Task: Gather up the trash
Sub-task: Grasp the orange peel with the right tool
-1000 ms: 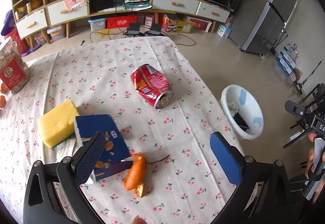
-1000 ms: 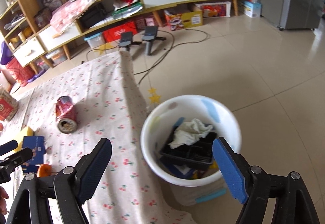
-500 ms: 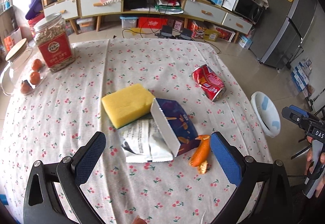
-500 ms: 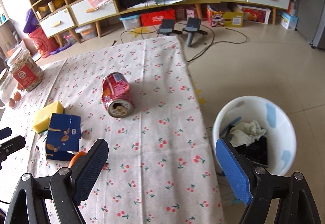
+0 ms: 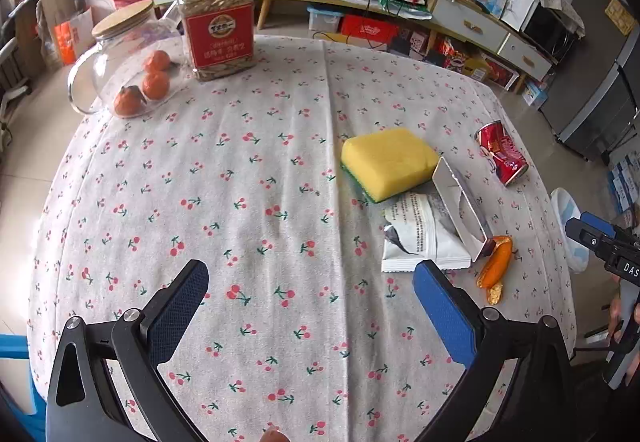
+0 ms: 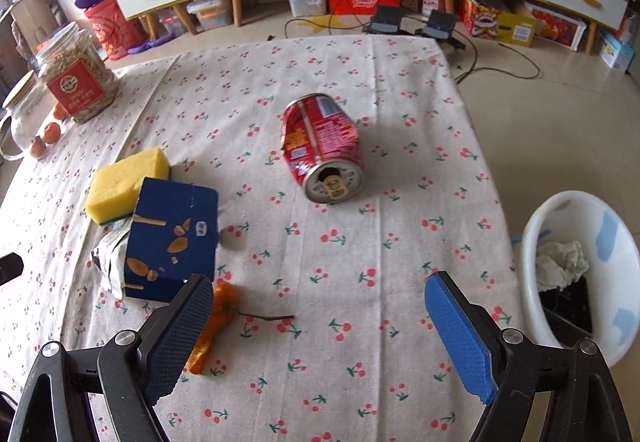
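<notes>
Right wrist: red can (image 6: 322,147) now centered.

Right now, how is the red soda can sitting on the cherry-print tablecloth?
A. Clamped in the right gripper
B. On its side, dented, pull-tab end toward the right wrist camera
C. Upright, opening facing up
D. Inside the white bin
B: the red soda can lies on its side, crumpled, on the tablecloth, its pull-tab end facing the right wrist camera; the open right gripper holds nothing, and the white bin stands beside the table.
</notes>
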### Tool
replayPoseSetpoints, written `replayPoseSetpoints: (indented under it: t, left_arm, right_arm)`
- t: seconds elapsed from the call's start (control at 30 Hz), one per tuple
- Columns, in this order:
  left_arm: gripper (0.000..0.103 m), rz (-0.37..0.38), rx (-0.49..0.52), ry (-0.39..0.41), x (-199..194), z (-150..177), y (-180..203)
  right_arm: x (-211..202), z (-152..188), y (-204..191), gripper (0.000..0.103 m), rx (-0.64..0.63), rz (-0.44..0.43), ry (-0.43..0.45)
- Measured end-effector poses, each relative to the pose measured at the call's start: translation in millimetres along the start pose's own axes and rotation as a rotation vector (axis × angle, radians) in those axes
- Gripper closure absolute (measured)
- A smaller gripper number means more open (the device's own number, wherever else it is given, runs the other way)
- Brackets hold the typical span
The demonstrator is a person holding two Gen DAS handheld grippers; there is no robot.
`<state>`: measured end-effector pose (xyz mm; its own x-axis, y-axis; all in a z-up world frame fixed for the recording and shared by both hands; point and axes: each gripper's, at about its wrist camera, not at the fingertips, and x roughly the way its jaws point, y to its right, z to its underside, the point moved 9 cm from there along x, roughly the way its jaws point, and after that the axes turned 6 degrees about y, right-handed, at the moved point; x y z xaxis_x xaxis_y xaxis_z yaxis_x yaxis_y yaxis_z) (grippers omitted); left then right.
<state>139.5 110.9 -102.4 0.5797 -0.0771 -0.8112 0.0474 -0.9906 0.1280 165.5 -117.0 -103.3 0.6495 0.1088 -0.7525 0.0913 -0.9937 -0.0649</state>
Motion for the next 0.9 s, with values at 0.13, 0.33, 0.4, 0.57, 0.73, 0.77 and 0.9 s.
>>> replayPoseSetpoints:
  t: [0.13,0.33,0.4,0.57,0.73,0.77,0.9]
  left_arm:
    - [0.0,-0.01,-0.03,-0.02,1,8,-16]
    - [0.0,-0.013,-0.044,-0.028,-1,14,-28]
    - [0.0,-0.014,-0.047,-0.03,-2,15,-30]
    - [0.0,-0.019,-0.048,-0.039,0,17,-33]
    - [0.0,-0.013,-0.049,-0.039,-1,17,-31]
    - [0.0,-0.011,-0.045,-0.038,-1,17,-30]
    - [0.0,-0.01,-0.035,-0.046,1,18,-27]
  right_arm:
    - [16,8,-31,0.013,0.006,-0.107,-0.06]
    - [50,33,-57,0.014,-0.01,-0.127,-0.177]
    - [58,39,-61,0.017,-0.022,-0.117,-0.2]
    - [72,49,-63,0.028,-0.034,-0.094,-0.236]
    - [78,48,-59,0.038,-0.066,-0.05,-0.222]
    - [78,49,-59,0.041,-0.069,-0.051,-0.22]
    - [73,47,-62,0.062,-0.119,-0.043,-0.199]
